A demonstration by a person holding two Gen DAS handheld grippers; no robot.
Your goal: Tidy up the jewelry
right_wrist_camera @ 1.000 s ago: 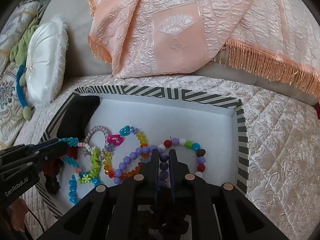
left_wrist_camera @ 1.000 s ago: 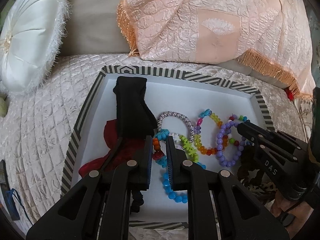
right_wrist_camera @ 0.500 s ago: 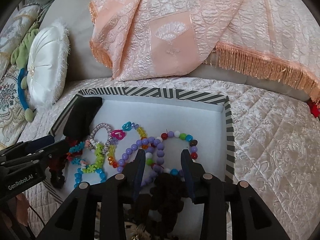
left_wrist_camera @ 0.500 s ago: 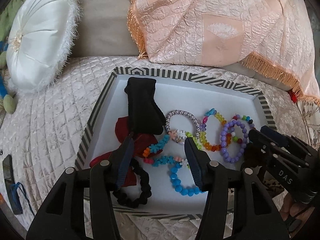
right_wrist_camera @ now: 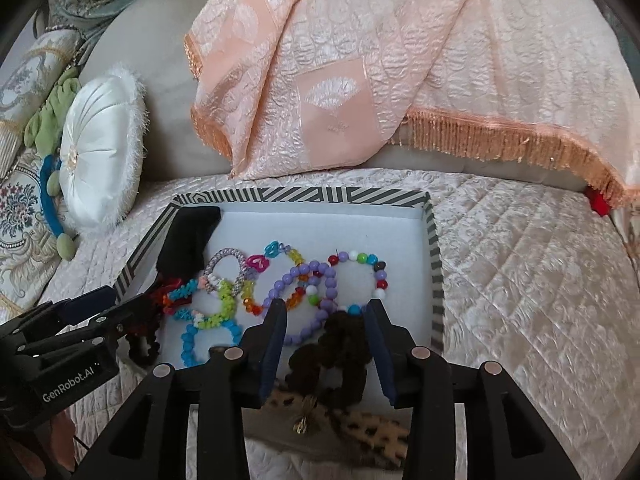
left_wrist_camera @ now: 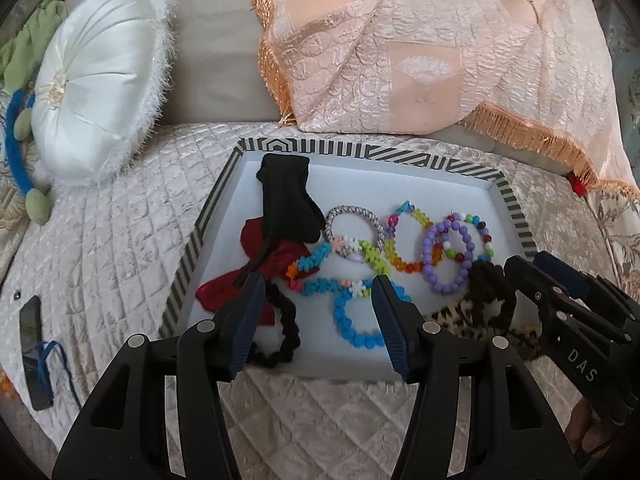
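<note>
A striped-rim white tray (left_wrist_camera: 400,156) (right_wrist_camera: 280,196) lies on the quilted bed. In it lie a black cloth band (left_wrist_camera: 286,200), a red bow (left_wrist_camera: 224,294), a black scrunchie (left_wrist_camera: 286,332), a blue bead bracelet (left_wrist_camera: 348,326), a silver bracelet (left_wrist_camera: 352,216), a purple bead bracelet (left_wrist_camera: 448,260) (right_wrist_camera: 320,276), a multicolour bead bracelet (right_wrist_camera: 360,260) and a brown scrunchie (right_wrist_camera: 340,344). My left gripper (left_wrist_camera: 318,292) is open and empty over the tray's near edge. My right gripper (right_wrist_camera: 326,312) is open and empty, fingers either side of the brown scrunchie.
A leopard-print piece (right_wrist_camera: 360,428) lies at the tray's near right corner. A white round cushion (left_wrist_camera: 96,100) sits far left, a peach fringed blanket (left_wrist_camera: 420,48) behind the tray. A dark flat object with a blue cord (left_wrist_camera: 34,356) lies on the quilt at left.
Both grippers opened and drew back from the tray. The left one let go of the flower-bead bracelet; the right one let go of the purple bracelet. The brown scrunchie now lies uncovered.
</note>
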